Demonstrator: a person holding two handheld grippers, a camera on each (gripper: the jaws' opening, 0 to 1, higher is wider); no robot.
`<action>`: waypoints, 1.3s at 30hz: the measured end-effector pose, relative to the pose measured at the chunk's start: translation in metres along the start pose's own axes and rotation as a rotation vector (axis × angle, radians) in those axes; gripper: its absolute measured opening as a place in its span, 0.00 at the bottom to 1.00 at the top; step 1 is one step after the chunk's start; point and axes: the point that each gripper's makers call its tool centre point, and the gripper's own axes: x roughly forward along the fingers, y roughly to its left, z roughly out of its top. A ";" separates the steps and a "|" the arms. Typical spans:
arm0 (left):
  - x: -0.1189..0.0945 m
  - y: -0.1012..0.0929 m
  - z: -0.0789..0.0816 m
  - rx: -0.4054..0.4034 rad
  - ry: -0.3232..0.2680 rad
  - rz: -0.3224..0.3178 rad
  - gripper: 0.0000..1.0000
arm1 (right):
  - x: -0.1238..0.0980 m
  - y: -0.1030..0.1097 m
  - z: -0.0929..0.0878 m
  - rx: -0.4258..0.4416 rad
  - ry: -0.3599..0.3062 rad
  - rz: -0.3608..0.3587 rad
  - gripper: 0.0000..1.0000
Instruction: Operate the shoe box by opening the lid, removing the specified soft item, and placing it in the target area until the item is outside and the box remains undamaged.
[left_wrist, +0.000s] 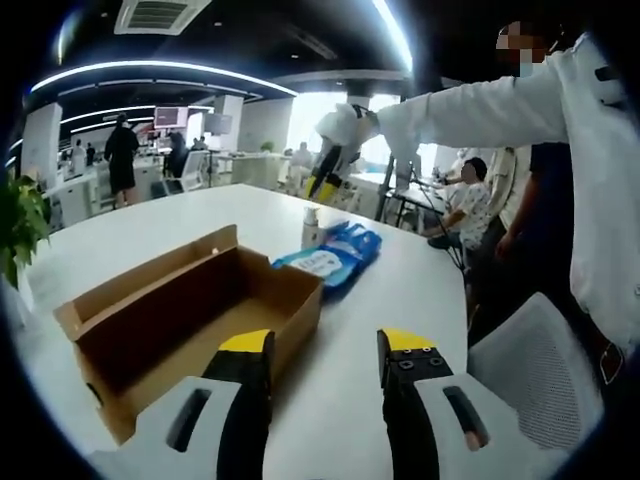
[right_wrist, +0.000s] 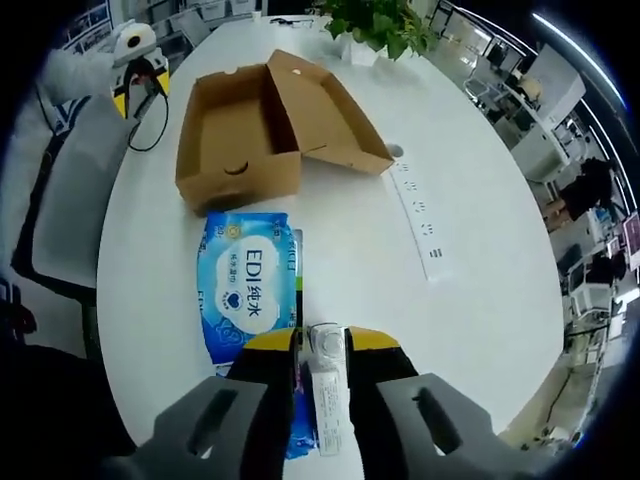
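The brown cardboard shoe box (left_wrist: 190, 320) lies open and empty on the white table, its lid (right_wrist: 325, 115) folded flat to one side. The soft blue wipes pack (right_wrist: 245, 285) lies on the table just outside the box's short end, also seen as the wipes pack (left_wrist: 335, 258). My left gripper (left_wrist: 325, 345) hovers open near the box's corner, holding nothing. My right gripper (right_wrist: 322, 345) hangs above the pack's edge, its jaws a narrow gap apart with nothing gripped. A small white bottle (right_wrist: 325, 385) stands upright under that gap.
A white power strip (right_wrist: 418, 220) lies beside the box, and a potted plant (right_wrist: 375, 22) stands at the table's far end. A grey chair (left_wrist: 535, 370) is at the table's edge. A person's white sleeve (left_wrist: 480, 110) carries the right gripper (left_wrist: 335, 150).
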 end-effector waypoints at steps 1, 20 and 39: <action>-0.001 0.000 0.000 0.002 -0.001 0.001 0.42 | -0.002 0.001 0.002 -0.001 -0.002 -0.001 0.16; -0.012 0.003 0.003 -0.002 -0.026 0.011 0.42 | -0.009 0.024 0.038 -0.023 -0.053 -0.030 0.18; -0.040 0.019 -0.011 -0.035 -0.025 0.082 0.41 | 0.019 0.063 0.101 -0.009 -0.187 -0.005 0.26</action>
